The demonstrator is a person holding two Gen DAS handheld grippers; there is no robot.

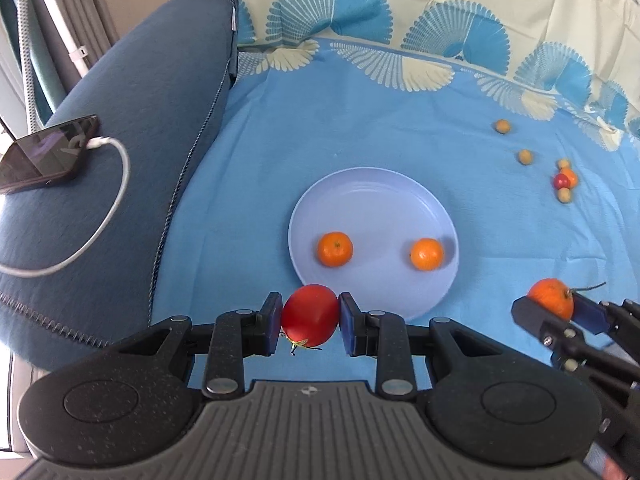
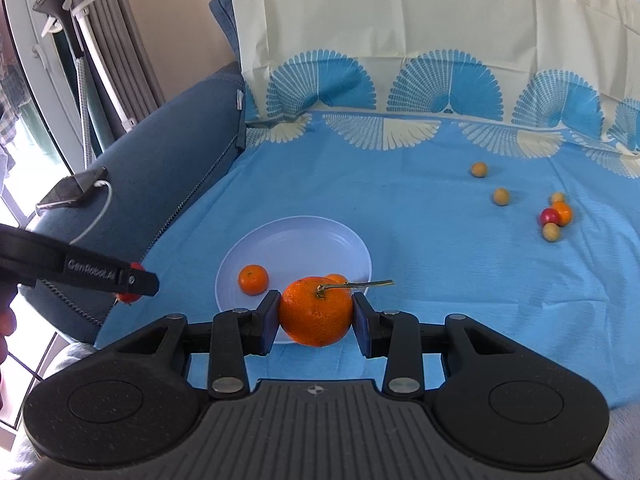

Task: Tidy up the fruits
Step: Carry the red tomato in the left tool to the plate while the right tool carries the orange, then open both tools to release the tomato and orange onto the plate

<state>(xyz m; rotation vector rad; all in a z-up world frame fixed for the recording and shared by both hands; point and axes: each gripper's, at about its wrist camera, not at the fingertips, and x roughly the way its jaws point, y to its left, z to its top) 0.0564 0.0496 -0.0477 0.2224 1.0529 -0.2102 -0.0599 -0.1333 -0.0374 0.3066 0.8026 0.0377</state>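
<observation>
My left gripper is shut on a red tomato, held just in front of the near rim of a pale blue plate. The plate holds two small oranges. My right gripper is shut on a stemmed orange, over the plate's near right edge. In the left wrist view the right gripper shows at the right with that orange. In the right wrist view the left gripper shows at the left with the tomato mostly hidden.
Several small fruits lie on the blue cloth at the far right: two yellowish ones and a cluster with a red one and a small orange. A phone on a white cable rests on the sofa arm at left.
</observation>
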